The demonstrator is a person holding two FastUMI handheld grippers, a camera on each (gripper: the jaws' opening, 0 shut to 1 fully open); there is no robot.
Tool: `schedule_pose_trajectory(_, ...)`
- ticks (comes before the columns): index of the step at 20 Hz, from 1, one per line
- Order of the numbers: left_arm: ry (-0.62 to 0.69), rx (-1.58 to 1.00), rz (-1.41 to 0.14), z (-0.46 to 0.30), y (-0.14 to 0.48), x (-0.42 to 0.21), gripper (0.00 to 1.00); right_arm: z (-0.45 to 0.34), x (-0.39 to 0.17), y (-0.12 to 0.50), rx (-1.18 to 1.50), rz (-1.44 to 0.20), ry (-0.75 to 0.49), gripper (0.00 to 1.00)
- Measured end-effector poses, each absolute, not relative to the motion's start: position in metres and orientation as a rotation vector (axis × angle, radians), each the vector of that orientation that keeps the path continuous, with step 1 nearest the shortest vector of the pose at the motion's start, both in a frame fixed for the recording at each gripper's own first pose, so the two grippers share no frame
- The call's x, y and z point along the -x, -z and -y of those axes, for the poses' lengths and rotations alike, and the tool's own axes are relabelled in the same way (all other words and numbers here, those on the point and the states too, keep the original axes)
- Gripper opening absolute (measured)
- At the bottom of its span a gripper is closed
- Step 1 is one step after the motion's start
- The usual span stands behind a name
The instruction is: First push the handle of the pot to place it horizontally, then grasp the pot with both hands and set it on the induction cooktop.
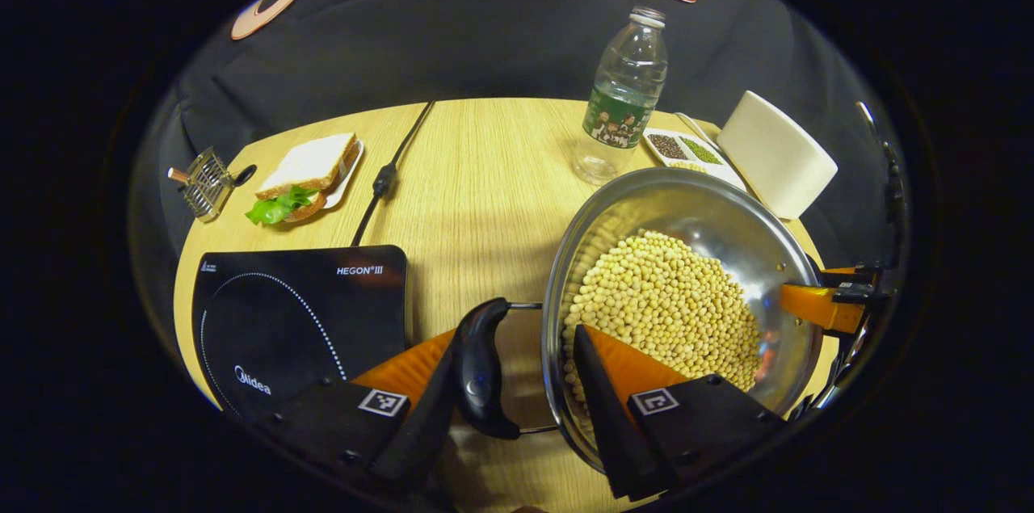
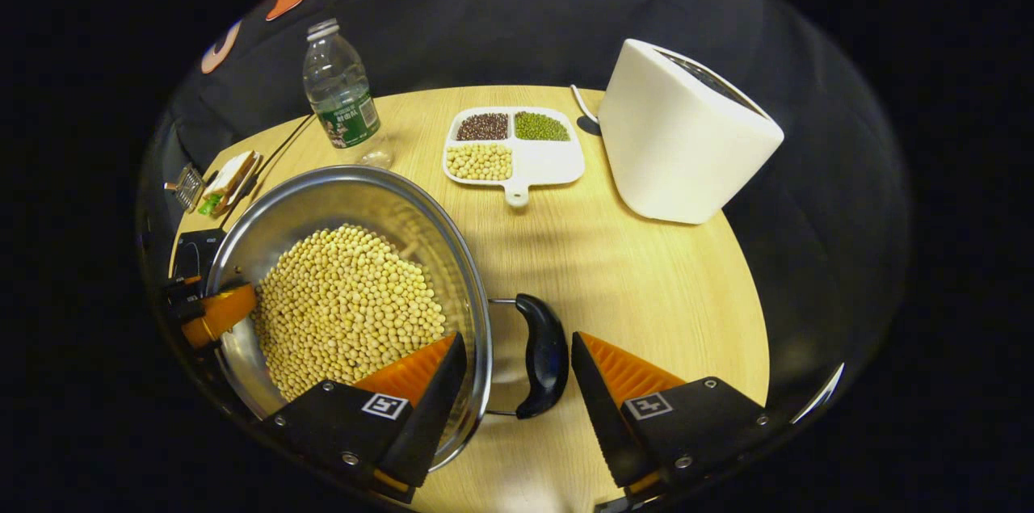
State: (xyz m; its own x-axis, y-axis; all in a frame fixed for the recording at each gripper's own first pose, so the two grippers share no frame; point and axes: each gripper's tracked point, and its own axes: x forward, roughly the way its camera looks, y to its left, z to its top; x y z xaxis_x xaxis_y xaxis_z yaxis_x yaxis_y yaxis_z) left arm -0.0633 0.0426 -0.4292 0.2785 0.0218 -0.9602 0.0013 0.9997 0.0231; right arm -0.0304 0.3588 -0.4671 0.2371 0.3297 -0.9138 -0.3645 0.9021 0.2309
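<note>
Claw fingers first: in the left gripper view the left claw [image 1: 517,384] sits spread open, one finger outside the pot's left handle [image 1: 482,367] and the other inside the rim on the beans, so handle and wall sit between the jaws but nothing is pinched yet. Same deal on the other side in the right gripper view: right claw [image 2: 517,380] open, one finger inside the rim, the other outside the right handle [image 2: 543,355], with a gap between that finger and the handle

The pot [image 2: 323,198] is on the bench [image 2: 646,279], just right of the cooktop [image 1: 299,311], not on it yet. Both handles look laid out flat, so I'd say the push step is done and this is the two-handed grab

Handling-wise: steel pot, stiff and shiny, so probably slick under the pads, and it's loaded with soybeans [image 2: 347,303], so expect real weight. Beans are loose and will shift or roll out if it tips, so keep it level. I'd clamp on the black handle grips, not the thin rim; they're curved and give more to bite on

A bottle [image 1: 624,93] stands behind the pot, well off the short path to the cooktop
</note>
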Motion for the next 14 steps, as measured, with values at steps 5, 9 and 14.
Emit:
schedule_pose_trajectory(5, -0.027, -0.060, -1.261, -0.0472, 0.4311, 0.0610, 0.74, -0.3601, 0.0343, 0.4732, 0.043, -1.270, -0.459, 0.75)
schedule_pose_trajectory(9, -0.022, -0.070, -1.253, -0.0483, 0.4294, 0.0612, 0.74, -0.3610, 0.0354, 0.4722, -0.009, -1.317, -0.436, 0.73)
schedule_pose_trajectory(14, -0.051, -0.056, -1.244, -0.0486, 0.4243, 0.0540, 0.69, -0.3670, 0.0398, 0.4768, -0.089, -1.334, -0.442, 0.62)
